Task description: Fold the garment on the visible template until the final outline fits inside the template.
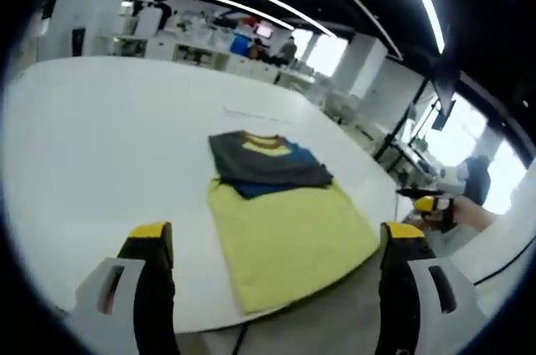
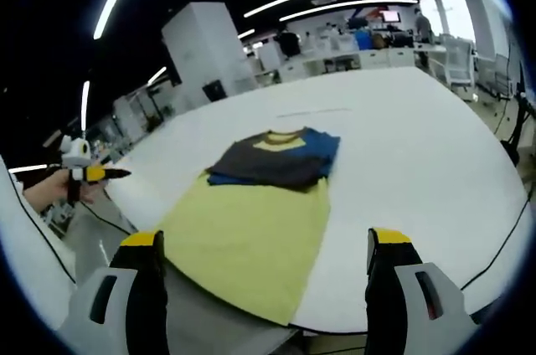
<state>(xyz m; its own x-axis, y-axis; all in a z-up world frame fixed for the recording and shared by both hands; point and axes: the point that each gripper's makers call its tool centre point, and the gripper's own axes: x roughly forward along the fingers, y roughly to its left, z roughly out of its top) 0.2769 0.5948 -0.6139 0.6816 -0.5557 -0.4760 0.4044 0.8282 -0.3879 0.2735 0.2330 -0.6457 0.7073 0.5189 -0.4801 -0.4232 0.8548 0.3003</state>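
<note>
Left gripper view: both grippers (image 1: 276, 246) (image 2: 264, 250) are hanging spread apart, gripping nothing, above the part-folded shirt (image 1: 280, 213) lying on the desk (image 1: 100, 137).

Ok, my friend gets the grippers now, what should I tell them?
Left hand-held gripper: open, holding nothing, raised off the table.
Right hand-held gripper: open, holding nothing, also raised.
The shirt lies flat on the white table, its yellow bottom hem reaching the near edge. The sleeves, one dark grey and one blue, are already folded in across the chest.
Left: fold the long yellow body up until it fits the template. I cannot make out the template's outline.
</note>
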